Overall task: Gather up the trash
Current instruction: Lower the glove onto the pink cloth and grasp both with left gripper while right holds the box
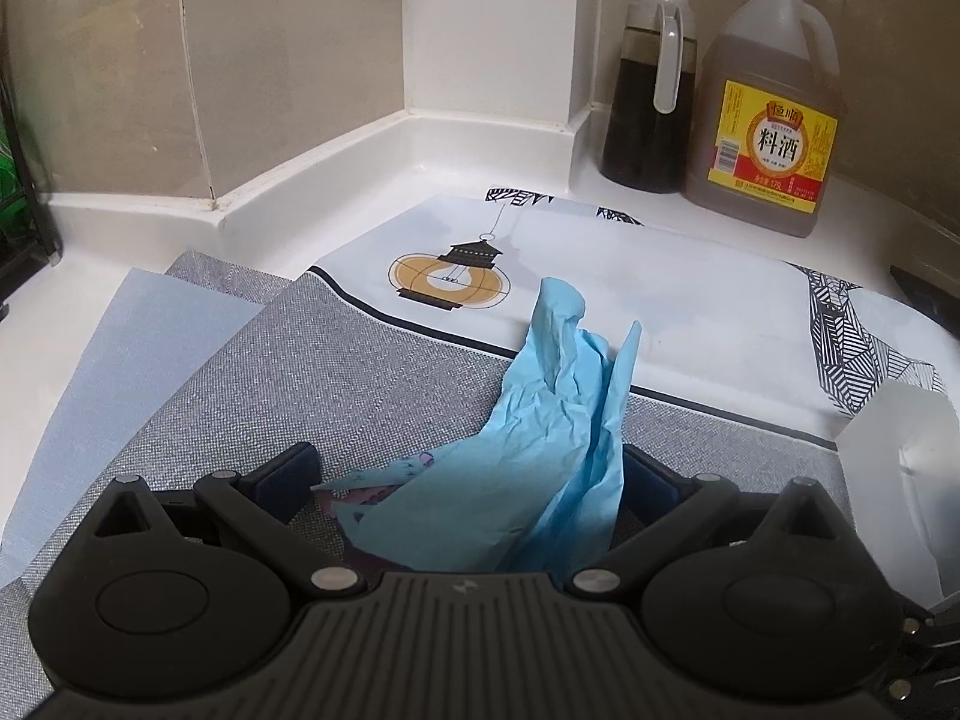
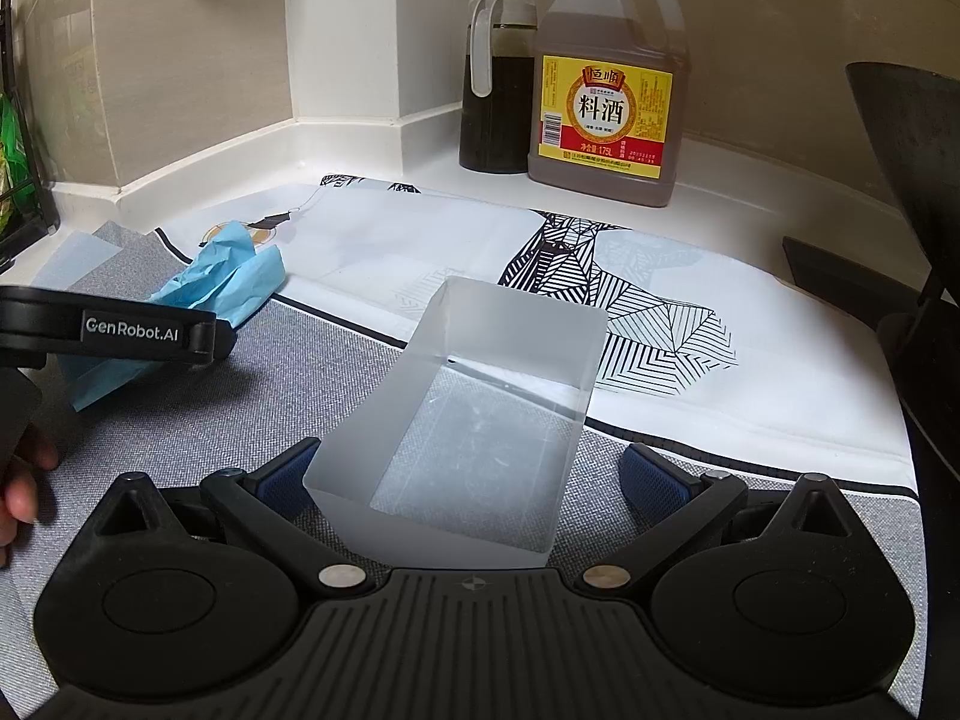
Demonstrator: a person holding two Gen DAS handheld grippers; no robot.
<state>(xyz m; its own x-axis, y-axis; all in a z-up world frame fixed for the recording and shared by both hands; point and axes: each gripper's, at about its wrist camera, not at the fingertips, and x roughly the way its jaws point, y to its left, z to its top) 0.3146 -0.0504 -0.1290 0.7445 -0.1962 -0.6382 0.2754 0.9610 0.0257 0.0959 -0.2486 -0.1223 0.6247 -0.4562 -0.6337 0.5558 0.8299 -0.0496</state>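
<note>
Because the left claw (image 1: 468, 474) stands spread around the blue paper (image 1: 558, 414) without pinching it, a shallow close may catch only a loose fold and let the crumpled sheet slide off onto the grey mat (image 1: 360, 372). The right claw (image 2: 471, 474) is also released, its fingers flanking the clear bin (image 2: 480, 396) on the table; gripping one thin wall could tip it. The paper's near end hides behind the left claw's body.

paper (image 1: 558, 420): on mat (image 1: 336, 384), left of box (image 2: 480, 414)
box: on mat
bottles (image 2: 606, 90): behind, by wall
</note>
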